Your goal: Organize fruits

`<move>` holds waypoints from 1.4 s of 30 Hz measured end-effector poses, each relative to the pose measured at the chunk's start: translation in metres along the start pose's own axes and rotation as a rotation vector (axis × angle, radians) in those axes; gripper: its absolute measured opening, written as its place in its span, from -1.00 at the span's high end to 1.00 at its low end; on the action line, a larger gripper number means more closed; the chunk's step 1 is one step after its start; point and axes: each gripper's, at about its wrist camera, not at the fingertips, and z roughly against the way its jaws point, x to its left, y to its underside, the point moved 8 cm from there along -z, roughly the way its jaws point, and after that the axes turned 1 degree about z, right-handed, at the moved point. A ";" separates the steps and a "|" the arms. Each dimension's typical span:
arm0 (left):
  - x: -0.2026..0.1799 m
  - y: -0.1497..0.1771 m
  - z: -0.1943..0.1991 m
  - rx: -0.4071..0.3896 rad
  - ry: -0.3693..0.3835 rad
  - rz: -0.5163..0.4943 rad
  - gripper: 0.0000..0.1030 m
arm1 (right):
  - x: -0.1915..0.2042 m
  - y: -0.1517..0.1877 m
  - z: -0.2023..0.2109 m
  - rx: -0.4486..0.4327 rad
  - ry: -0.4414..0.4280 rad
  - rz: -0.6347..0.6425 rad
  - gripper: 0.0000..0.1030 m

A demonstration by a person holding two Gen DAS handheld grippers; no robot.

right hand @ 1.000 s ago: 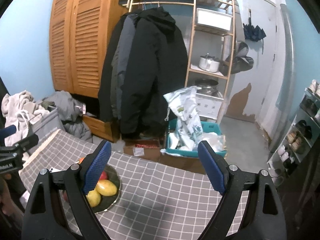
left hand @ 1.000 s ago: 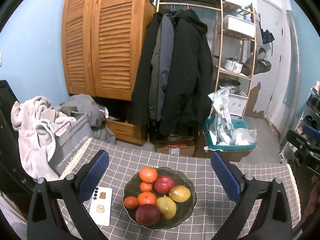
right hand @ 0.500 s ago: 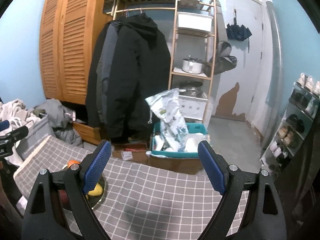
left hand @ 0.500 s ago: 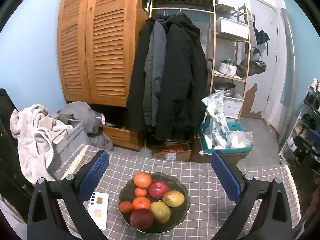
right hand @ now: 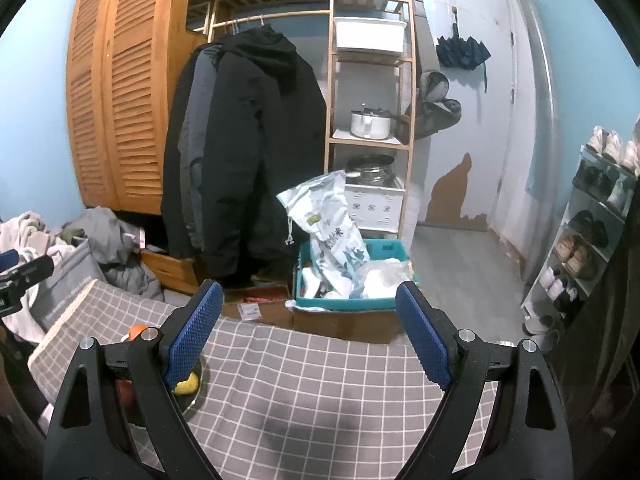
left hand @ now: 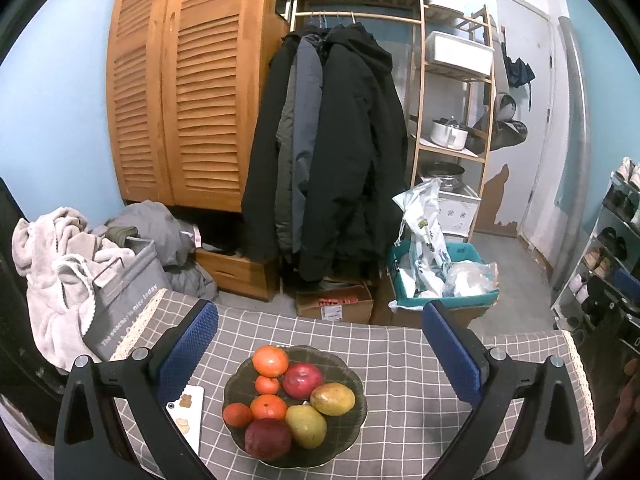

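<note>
Facing: we see the fruit plate [left hand: 352, 376] low centre, between the left claw [left hand: 320, 356] fingers.
Nearer: left claw.
Claws: both wide open, empty; right claw [right hand: 308, 332] has the plate at lower left.

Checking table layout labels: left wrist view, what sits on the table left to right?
White phone → fruit bowl → bare checked cloth. The left gripper hangs open above them.

Showing even, cool indoor lighting. Bending straight lines hard toward black circular corners. Casting a soft dark shadow on the tablecloth [right hand: 320, 420], lower centre. Staying sharp centrally, softening slightly at edges.
</note>
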 end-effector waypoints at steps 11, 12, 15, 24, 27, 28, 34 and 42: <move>-0.003 0.000 -0.002 0.008 0.010 0.001 -0.99 | -0.001 0.001 -0.001 0.003 0.000 0.005 -0.69; -0.003 0.001 -0.003 0.010 0.011 0.003 -0.99 | -0.001 0.001 0.000 0.003 0.000 0.005 -0.69; -0.003 0.000 -0.004 0.015 0.011 0.009 -0.99 | -0.001 0.001 0.000 0.000 -0.001 0.004 -0.69; -0.001 0.000 -0.003 0.012 0.007 0.013 -0.99 | -0.001 0.001 0.000 0.001 0.001 0.008 -0.69; 0.000 -0.001 -0.001 0.009 0.000 0.008 -0.99 | -0.001 0.001 0.000 0.002 0.000 0.005 -0.69; 0.000 -0.002 0.000 0.007 -0.002 0.006 -0.99 | 0.000 0.001 0.000 0.002 0.000 0.006 -0.69; -0.002 -0.002 0.000 0.010 -0.007 0.000 -0.99 | 0.000 0.001 0.000 0.003 0.000 0.007 -0.69; -0.006 -0.002 0.000 0.013 -0.014 -0.009 -0.99 | -0.001 0.001 0.000 0.003 0.000 0.008 -0.69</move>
